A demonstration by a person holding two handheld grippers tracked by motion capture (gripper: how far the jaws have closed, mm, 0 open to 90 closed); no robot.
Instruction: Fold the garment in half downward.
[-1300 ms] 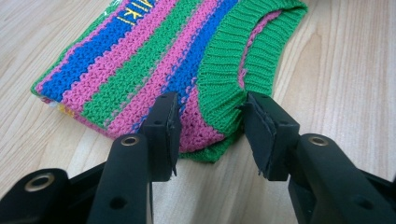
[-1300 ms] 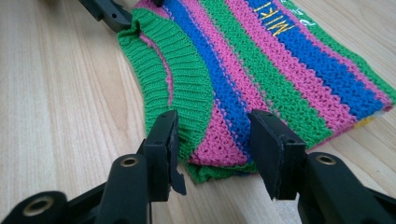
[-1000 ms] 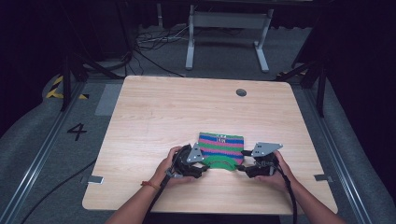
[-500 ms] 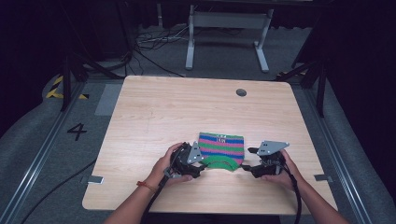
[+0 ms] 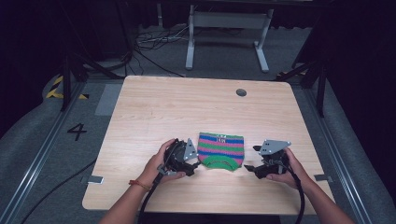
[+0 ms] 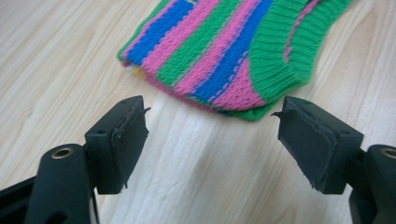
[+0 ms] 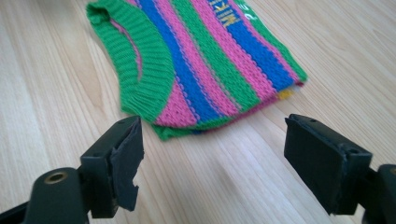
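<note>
The folded striped knit point(image 5: 220, 150) lies flat on the table point(image 5: 163, 107) between the left hand-held gripper point(image 5: 192, 161) and right hand-held gripper point(image 5: 251, 159), both released; folding appears complete.

Both hand-held grippers, L point(image 5: 195, 161) & R point(image 5: 251, 158), jaws wide apart.

A light wooden table point(image 5: 154, 116) with a small round grommet point(image 5: 241, 92) near its far edge stands on grey floor marked with a "4" point(image 5: 77, 131) and yellow-black tape point(image 5: 56, 88), while cables point(image 5: 149, 44) and a white frame stand point(image 5: 224, 28) sit beyond it.
</note>
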